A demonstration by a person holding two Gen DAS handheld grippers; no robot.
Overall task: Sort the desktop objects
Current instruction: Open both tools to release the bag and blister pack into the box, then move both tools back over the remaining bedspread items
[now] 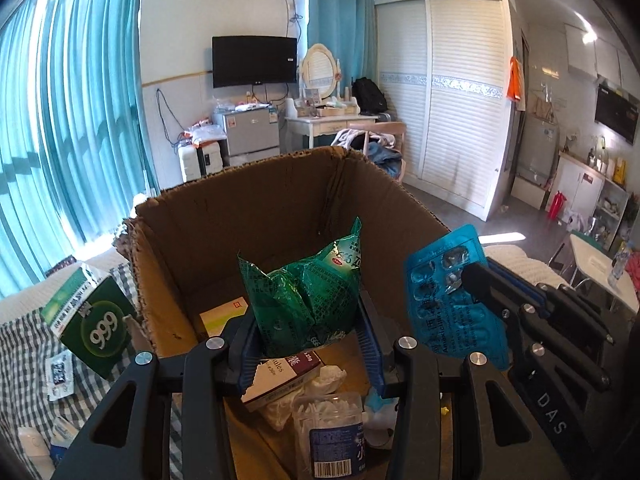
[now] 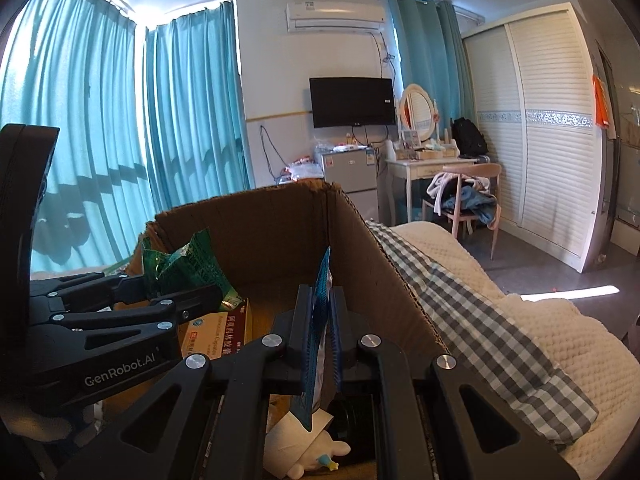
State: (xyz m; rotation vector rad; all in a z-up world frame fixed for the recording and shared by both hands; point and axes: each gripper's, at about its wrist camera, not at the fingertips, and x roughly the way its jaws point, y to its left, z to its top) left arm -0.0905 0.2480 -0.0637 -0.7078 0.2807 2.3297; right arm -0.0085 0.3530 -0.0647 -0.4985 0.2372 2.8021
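A brown cardboard box (image 1: 256, 208) stands on a checked cloth; it also shows in the right wrist view (image 2: 280, 232). My left gripper (image 1: 308, 336) is shut on a crumpled green sachet pack (image 1: 304, 292) and holds it over the box. My right gripper (image 2: 320, 308) is shut on a blue blister pack (image 2: 320, 300), seen edge-on; in the left wrist view the blister pack (image 1: 444, 296) hangs over the box's right side. The green pack (image 2: 184, 268) shows at the left in the right wrist view. Inside the box lie a red-and-white medicine box (image 1: 280, 376), a cotton swab tub (image 1: 332, 436) and tissues.
A green "999" medicine box (image 1: 90, 318) leans outside the box's left wall, with small sachets (image 1: 60, 372) on the checked cloth (image 2: 480, 320). A white blanket (image 2: 560, 340) lies to the right. A white toy (image 2: 312, 452) lies in the box.
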